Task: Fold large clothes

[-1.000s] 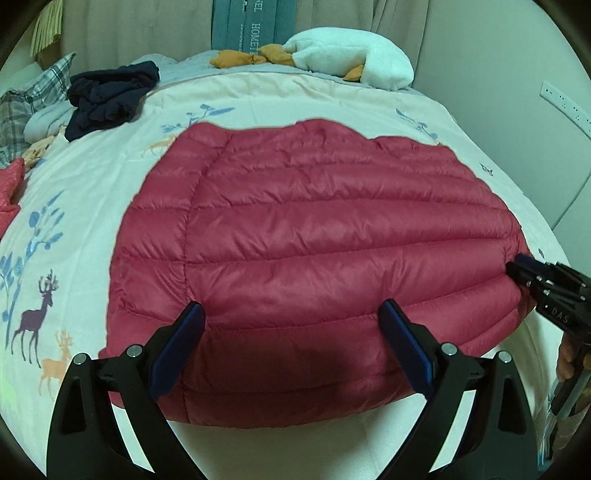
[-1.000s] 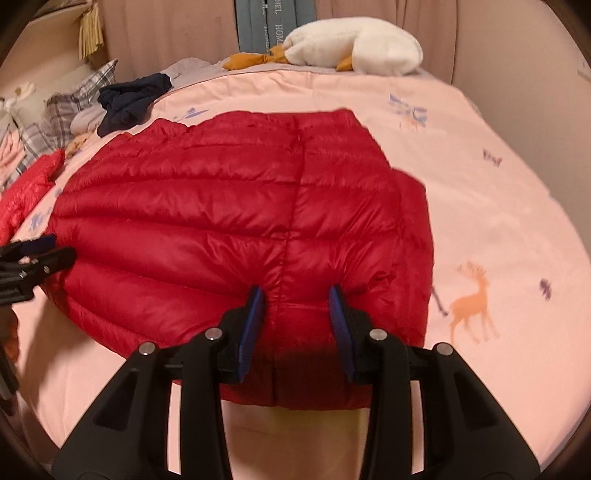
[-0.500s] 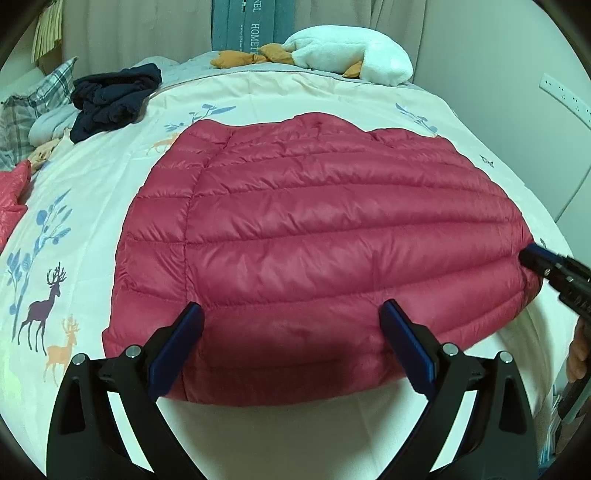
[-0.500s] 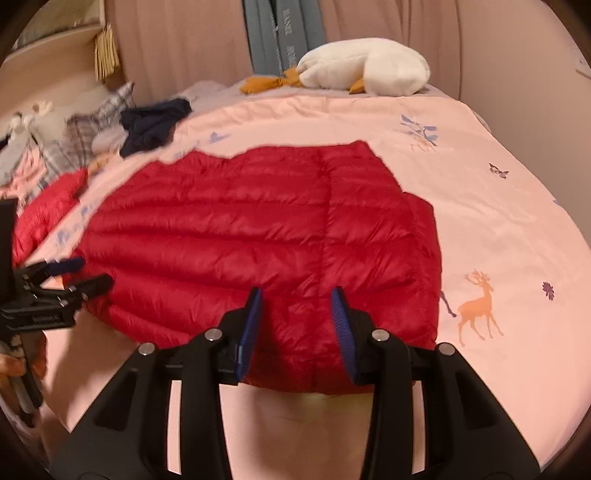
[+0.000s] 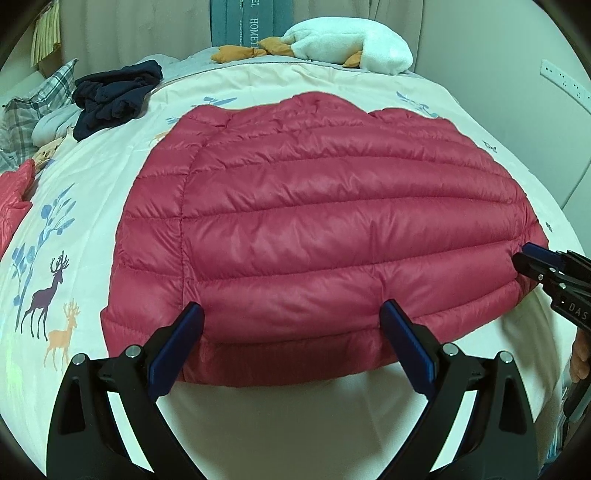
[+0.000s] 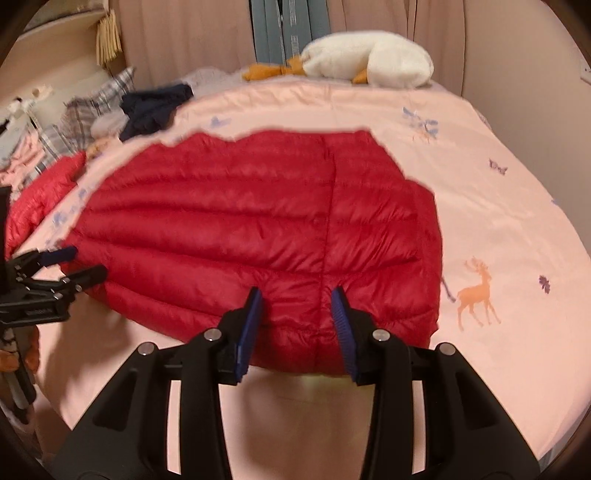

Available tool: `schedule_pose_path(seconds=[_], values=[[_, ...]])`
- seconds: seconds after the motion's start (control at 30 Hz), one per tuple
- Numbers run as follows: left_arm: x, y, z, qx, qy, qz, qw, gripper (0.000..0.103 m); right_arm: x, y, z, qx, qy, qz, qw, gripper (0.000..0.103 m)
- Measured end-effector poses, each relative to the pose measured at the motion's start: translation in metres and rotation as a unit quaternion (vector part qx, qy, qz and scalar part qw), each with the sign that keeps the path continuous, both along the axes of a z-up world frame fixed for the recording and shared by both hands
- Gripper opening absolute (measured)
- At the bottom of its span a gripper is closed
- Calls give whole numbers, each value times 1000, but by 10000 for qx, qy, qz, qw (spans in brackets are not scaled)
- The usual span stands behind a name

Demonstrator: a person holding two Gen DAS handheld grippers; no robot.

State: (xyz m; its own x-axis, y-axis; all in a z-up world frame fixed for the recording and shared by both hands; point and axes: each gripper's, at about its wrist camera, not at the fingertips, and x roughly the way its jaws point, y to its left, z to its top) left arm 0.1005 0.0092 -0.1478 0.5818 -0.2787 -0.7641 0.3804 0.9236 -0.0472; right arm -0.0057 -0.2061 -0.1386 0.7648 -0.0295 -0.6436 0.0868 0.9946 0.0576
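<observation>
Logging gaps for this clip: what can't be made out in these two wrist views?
- Underside and sleeves of the red down jacket: not visible; only its upper quilted side shows.
- Second red garment: cut off by the left edge, left wrist view.
- Right wrist view: motion-blurred, so whether the right gripper touches the hem is unclear.
- Banner lettering: cropped by the top.

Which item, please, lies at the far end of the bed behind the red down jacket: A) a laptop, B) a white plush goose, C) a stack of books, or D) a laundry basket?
B: a white plush goose with orange feet lies at the far end of the bed, beyond the red down jacket.
</observation>
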Motion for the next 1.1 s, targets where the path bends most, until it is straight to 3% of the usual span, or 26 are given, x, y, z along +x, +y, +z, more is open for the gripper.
schedule_pose_path(seconds=[0.1, 0.2, 0.37, 0.6, 0.73, 0.8, 0.87, 1.0, 1.1], values=[[-5, 6, 8, -64, -134, 85, 9999, 97, -3, -7, 10, -7, -211, -152, 9997, 43], [-7, 17, 15, -168, -291, 261, 9991, 97, 2, -19, 1, 117, 1, -345, 9993, 43], [7, 34, 0, -292, 83, 501, 9983, 97, 4, -23, -27, 325, 404, -361, 9980, 43], [4, 34, -7, -239, 246, 471, 9983, 97, -7, -21, -21, 481, 453, -388, 9971, 46], [-5, 36, 6, -268, 194, 476, 9983, 97, -15, -18, -6, 610, 368, -323, 9969, 57], [-10, 35, 14, -219, 97, 492, 9985, 97, -18, -14, 3, 595, 331, -312, 9972, 67], [-17, 33, 27, -171, -36, 487, 9987, 97, -22, -8, 18, 605, 297, -318, 9972, 85], [-25, 30, 53, -72, -182, 548, 9983, 97, -29, 4, 55, 566, 198, -239, 9979, 99], [-32, 30, 83, -82, -238, 585, 9980, 101, -41, 18, 92, 402, -14, -300, 9987, 101]])
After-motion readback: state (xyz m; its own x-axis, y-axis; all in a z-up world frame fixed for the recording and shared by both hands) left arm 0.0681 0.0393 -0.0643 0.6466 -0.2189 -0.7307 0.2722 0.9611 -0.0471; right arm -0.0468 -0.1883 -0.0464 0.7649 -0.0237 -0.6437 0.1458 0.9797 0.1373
